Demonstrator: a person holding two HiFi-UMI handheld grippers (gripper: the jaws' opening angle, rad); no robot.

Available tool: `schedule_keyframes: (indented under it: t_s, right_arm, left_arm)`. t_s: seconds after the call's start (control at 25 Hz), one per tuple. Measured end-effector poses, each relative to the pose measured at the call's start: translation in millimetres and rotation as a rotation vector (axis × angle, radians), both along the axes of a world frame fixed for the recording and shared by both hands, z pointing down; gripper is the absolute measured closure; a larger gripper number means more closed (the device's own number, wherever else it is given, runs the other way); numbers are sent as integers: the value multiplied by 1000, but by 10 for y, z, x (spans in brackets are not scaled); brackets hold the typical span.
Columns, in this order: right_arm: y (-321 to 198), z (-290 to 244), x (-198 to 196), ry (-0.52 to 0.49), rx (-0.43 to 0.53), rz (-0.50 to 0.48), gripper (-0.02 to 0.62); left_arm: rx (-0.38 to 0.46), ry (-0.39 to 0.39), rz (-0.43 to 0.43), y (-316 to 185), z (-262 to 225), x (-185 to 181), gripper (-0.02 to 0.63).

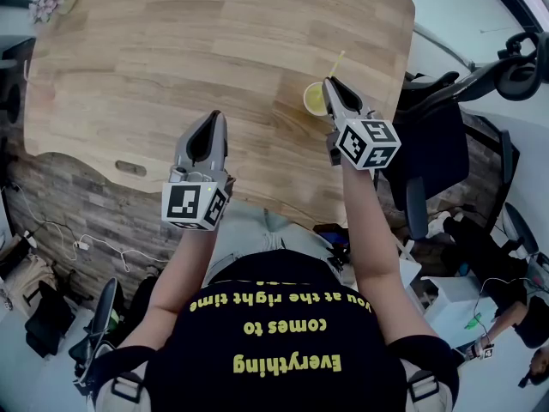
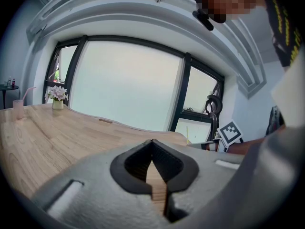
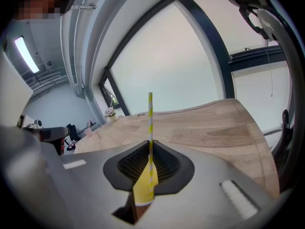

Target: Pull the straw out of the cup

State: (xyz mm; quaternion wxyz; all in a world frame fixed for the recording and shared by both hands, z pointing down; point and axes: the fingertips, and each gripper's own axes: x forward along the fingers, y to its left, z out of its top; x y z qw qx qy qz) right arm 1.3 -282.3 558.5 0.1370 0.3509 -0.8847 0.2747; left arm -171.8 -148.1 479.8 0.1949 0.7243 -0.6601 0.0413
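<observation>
Yellow-and-white striped straw [image 3: 150, 112] stands in yellow cup [image 1: 314, 99], right of centre on wooden surface [image 1: 154, 50]. One striped straw, one yellow cup, two grippers: left gripper [image 1: 216, 115] fingers closed, empty; right gripper [image 1: 328, 81] fingers pinched on straw. Stripes show only in right gripper view; pink cup [image 2: 18, 108], far left, only in left gripper view.

The straw [image 3: 150, 113] is striped yellow and white, the cup [image 1: 315, 99] yellow.
</observation>
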Motion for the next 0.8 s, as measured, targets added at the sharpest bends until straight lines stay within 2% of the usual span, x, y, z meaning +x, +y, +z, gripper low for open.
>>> schedule_keyframes:
  t_s: [0.36,0.8]
  right_arm:
    - [-2,-244,44,-43,19,2,563]
    - [-7,-709,122,-89,96,25,563]
  left_arm:
    - [10,-4,3,20,-51,52,606]
    - [44,-4,25,56,-187,151,606]
